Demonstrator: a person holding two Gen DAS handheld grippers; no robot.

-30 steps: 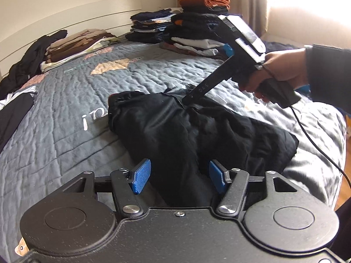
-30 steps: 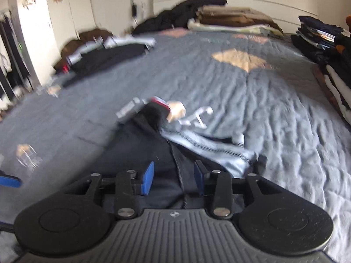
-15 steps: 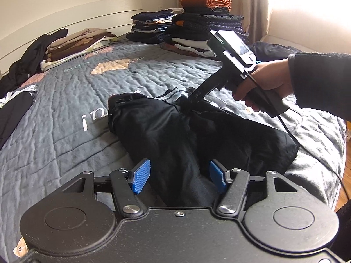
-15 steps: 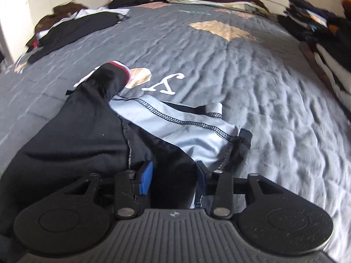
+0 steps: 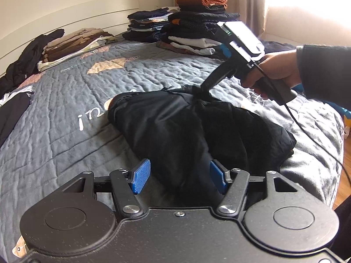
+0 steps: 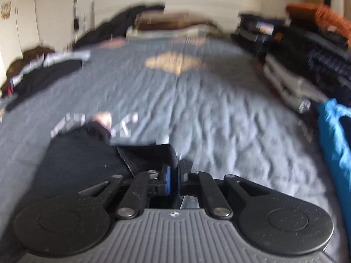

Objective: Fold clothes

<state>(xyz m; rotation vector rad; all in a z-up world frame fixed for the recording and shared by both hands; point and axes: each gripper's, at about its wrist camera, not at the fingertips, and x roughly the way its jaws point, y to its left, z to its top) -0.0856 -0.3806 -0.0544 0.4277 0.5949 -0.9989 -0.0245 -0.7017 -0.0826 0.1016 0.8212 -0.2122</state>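
A black garment (image 5: 175,127) lies crumpled on the grey quilted bed (image 5: 65,131). My left gripper (image 5: 178,176) hovers at the garment's near end, open, with black cloth lying between its blue pads (image 5: 141,175) but not pinched. A hand holds my right gripper (image 5: 198,92) at the garment's far edge. In the blurred right wrist view its jaws are closing: the right gripper (image 6: 173,175) has its pads almost together on a fold of the black garment (image 6: 83,153).
Tall stacks of folded clothes (image 5: 197,28) stand at the far right of the bed, and a brown stack (image 5: 72,46) by the headboard. Dark unfolded clothes (image 5: 13,114) lie at the left edge. A blue item (image 6: 333,135) sits right of my right gripper. The bed's edge drops off on the right.
My right gripper came down to the garment's far edge and its jaws closed on the cloth. The light grey lining seen earlier is now covered. My left gripper stayed put.
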